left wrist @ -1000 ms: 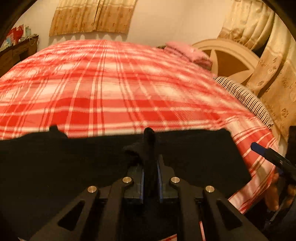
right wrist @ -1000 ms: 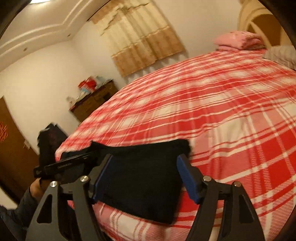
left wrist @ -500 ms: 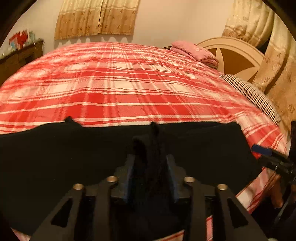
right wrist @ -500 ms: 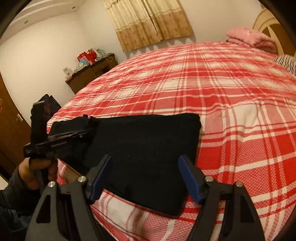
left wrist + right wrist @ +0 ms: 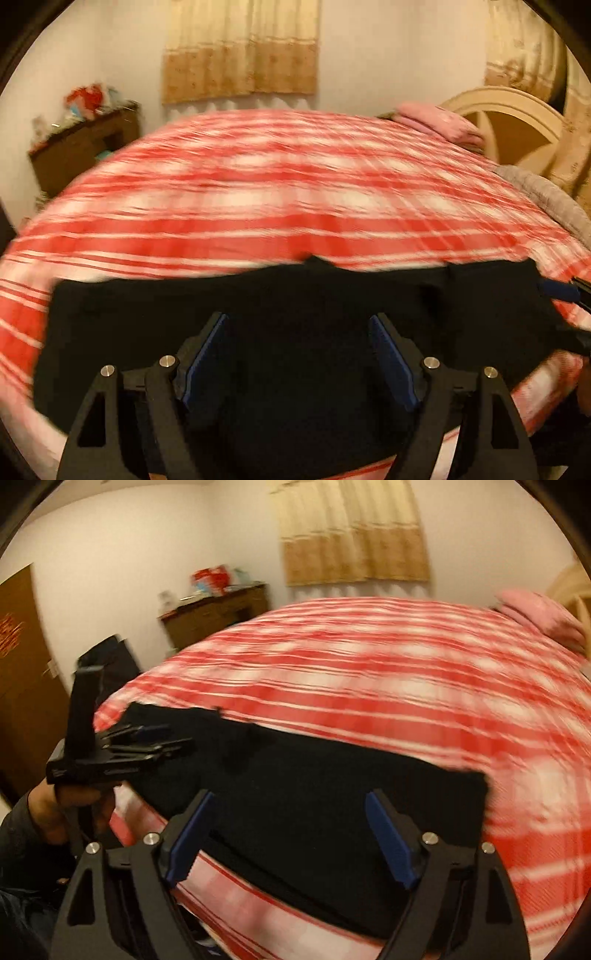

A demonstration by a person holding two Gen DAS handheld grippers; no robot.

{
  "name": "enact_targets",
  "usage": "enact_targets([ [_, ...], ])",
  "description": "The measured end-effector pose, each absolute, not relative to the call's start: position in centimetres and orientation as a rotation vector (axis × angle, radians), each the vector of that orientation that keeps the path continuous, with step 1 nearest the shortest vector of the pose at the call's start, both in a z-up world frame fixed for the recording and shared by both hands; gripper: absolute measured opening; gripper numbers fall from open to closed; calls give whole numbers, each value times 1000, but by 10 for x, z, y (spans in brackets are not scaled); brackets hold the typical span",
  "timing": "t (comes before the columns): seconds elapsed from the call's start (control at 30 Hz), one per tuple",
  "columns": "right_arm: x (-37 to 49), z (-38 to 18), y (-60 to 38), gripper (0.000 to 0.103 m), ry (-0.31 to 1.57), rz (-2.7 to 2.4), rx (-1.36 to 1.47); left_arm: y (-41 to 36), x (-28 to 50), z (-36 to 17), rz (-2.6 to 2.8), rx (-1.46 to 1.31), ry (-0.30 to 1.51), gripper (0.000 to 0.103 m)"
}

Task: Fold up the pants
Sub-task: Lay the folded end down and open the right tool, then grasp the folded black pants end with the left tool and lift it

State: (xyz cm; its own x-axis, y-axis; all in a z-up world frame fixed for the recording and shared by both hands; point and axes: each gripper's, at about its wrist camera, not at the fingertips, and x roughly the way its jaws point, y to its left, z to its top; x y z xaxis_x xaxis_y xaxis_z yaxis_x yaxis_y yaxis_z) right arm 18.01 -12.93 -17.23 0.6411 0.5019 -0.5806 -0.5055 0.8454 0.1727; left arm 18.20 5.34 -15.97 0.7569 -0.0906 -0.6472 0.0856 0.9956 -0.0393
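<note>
The black pants (image 5: pixel 295 314) lie folded as a flat dark rectangle on the near edge of the red plaid bed (image 5: pixel 277 192). My left gripper (image 5: pixel 297 325) is open and empty, its blue pads spread wide just above the fabric. My right gripper (image 5: pixel 291 805) is also open and empty above the pants (image 5: pixel 332 794) near their right end. In the right wrist view the left gripper (image 5: pixel 155 742) shows at the pants' left end, held by a hand. The right gripper's blue tip (image 5: pixel 557 290) shows at the right edge of the left wrist view.
A pink folded blanket (image 5: pixel 439 122) lies at the bed's far right by the cream headboard (image 5: pixel 517 122). A wooden dresser (image 5: pixel 218 616) with clutter stands by the far wall. A brown door (image 5: pixel 22 672) is at the left. Curtains (image 5: pixel 240 48) hang behind the bed.
My left gripper has opened and let go of the pants fold it was pinching. Both cameras have pulled back and swung, blurring the view. The pants now lie flat.
</note>
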Motion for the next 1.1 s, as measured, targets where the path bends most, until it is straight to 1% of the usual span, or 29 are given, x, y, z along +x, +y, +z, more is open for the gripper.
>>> enact_targets([
  [0.13, 195, -179, -82, 86, 675, 677, -42, 108, 186, -156, 37, 16, 704, 79],
  [0.2, 206, -189, -59, 86, 716, 689, -61, 131, 189, -160, 96, 23, 719, 79],
  [0.4, 216, -213, -34, 84, 794, 673, -73, 190, 194, -180, 184, 17, 765, 79],
  [0.43, 215, -217, -33, 84, 798, 671, -81, 200, 196, -188, 187, -3, 798, 79],
  [0.5, 213, -218, -35, 84, 789, 674, -92, 213, 194, -198, 166, -64, 807, 79],
  [0.57, 212, -218, -38, 84, 792, 678, -94, 214, 191, -197, 153, -75, 776, 79],
  [1.1, 206, -219, -38, 85, 792, 669, -88, 210, 190, -203, 155, -25, 749, 81],
])
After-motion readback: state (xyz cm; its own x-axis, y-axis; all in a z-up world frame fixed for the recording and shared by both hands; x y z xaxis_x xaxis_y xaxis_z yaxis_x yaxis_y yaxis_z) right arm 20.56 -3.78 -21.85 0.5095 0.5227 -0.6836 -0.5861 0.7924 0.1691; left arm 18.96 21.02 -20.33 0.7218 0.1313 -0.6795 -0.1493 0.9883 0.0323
